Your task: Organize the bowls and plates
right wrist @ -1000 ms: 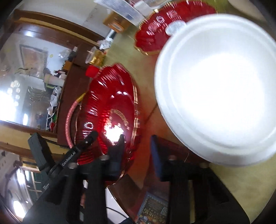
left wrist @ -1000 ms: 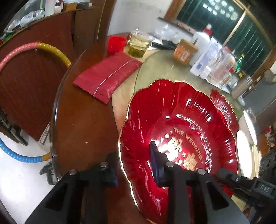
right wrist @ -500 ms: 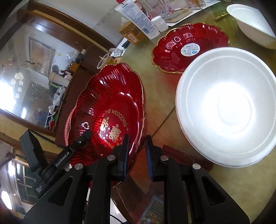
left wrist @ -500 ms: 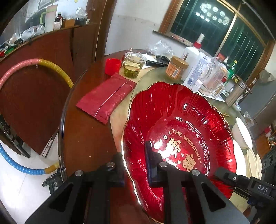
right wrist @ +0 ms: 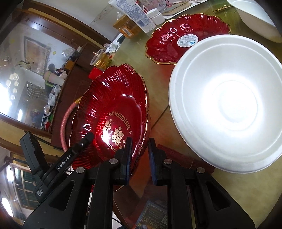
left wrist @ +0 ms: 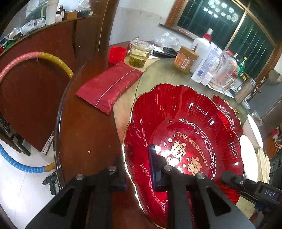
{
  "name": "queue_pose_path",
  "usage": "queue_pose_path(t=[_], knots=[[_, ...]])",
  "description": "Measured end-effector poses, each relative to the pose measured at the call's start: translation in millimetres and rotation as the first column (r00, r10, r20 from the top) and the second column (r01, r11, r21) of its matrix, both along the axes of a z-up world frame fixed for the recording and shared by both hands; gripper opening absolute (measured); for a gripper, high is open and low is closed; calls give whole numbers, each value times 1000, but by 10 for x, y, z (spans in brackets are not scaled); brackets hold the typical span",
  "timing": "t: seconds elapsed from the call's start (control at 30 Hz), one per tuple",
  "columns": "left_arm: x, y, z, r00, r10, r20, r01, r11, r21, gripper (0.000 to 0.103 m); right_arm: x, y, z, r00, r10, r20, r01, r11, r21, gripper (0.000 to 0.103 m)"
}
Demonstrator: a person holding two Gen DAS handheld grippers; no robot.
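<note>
Left gripper [left wrist: 139, 165] clamped on the near rim of the red scalloped plate [left wrist: 185, 123], 1 finger inside the dish, 1 under the rim; its jaws have just been closing on that rim. Plate held tilted above the round wooden table [left wrist: 84, 133], gold lettering facing up. Right gripper [right wrist: 139, 155] also pinches this plate's rim, jaws just closed onto it. To the right: white foam plate [right wrist: 227, 105] flat on the table; second red plate [right wrist: 186, 35] behind it, partly overlapped. White bowl [right wrist: 255, 15] at far right.
</note>
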State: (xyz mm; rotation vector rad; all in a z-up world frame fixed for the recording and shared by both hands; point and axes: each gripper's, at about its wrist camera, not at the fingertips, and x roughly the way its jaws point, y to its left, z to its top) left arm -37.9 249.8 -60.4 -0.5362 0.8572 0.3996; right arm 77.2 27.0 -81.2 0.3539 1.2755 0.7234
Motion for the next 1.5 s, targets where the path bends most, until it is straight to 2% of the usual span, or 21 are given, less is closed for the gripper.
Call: queue_pose_path(t=[0.27, 0.33, 0.37, 0.4, 0.43, 0.47, 0.5, 0.53, 0.57, 0.63, 0.77, 0.93, 1.0, 1.1, 1.17, 1.27, 1.37, 1.5], knots=[[-1, 16, -53, 1000, 3, -5, -3, 1000, -10, 20, -31, 22, -3, 1000, 6, 1, -6, 1000, -28, 18], [-5, 23, -57, 1000, 7, -9, -7, 1000, -8, 21, -37, 36, 2, 1000, 14, -8, -14, 1000, -27, 21], [-10, 29, -57, 1000, 10, -13, -10, 1000, -5, 28, -33, 49, 9, 1000, 15, -13, -16, 1000, -24, 21], [-14, 38, -55, 1000, 15, -20, -15, 1000, -6, 44, -35, 50, 11, 1000, 15, -15, -16, 1000, -24, 21], [-24, 51, -53, 999, 24, -25, -24, 1000, -11, 55, -36, 46, 9, 1000, 15, -20, -16, 1000, -23, 21], [-55, 80, -42, 998, 49, -26, -49, 999, -17, 74, -36, 35, 6, 1000, 14, -27, -14, 1000, -19, 24], [-100, 108, -19, 997, 81, -14, -81, 997, -20, 80, -39, 19, 9, 999, 10, -30, -10, 1000, -13, 26], [-145, 131, 7, 994, 106, 6, -106, 994, -24, 80, -46, -12, 26, 1000, 4, -27, -4, 1000, 3, 35], [-201, 162, 59, 990, 135, 30, -135, 991, -22, 80, -47, -48, 47, 1000, -3, -23, 3, 1000, 16, 49], [-274, 195, 158, 984, 168, 59, -168, 986, -7, 80, -66, -134, 109, 1000, -23, -6, 23, 999, 41, 65], [-328, 215, 406, 977, 171, 126, -169, 985, -29, 82, -110, -354, 299, 999, -44, 12, 42, 994, 101, 66], [-30, 4, 850, 983, 32, 178, -31, 999, -9, 82, -18, -671, 710, 995, -54, 80, 40, 985, 167, 66], [189, -177, 1044, 979, -50, 198, 45, 999, 28, 83, 132, -853, 866, 989, -110, 102, 90, 980, 177, 66], [547, -406, 1186, 974, -115, 194, 107, 993, 52, 83, 422, -1019, 978, 981, -168, 99, 150, 974, 172, 66], [871, -543, 1188, 974, -163, 158, 158, 986, 41, 83, 638, -1121, 940, 976, -207, 66, 194, 968, 159, 66], [1311, -683, 1044, 975, -211, 76, 212, 977, -3, 83, 921, -1173, 854, 974, -226, 30, 221, 968, 122, 66], [1652, -735, 807, 973, -230, -11, 228, 969, -92, 83, 1185, -1184, 751, 974, -225, -9, 225, 969, 99, 66], [1991, -763, 571, 971, -226, -76, 213, 966, -149, 83, 1406, -1167, 601, 974, -223, -45, 226, 972, 70, 66]])
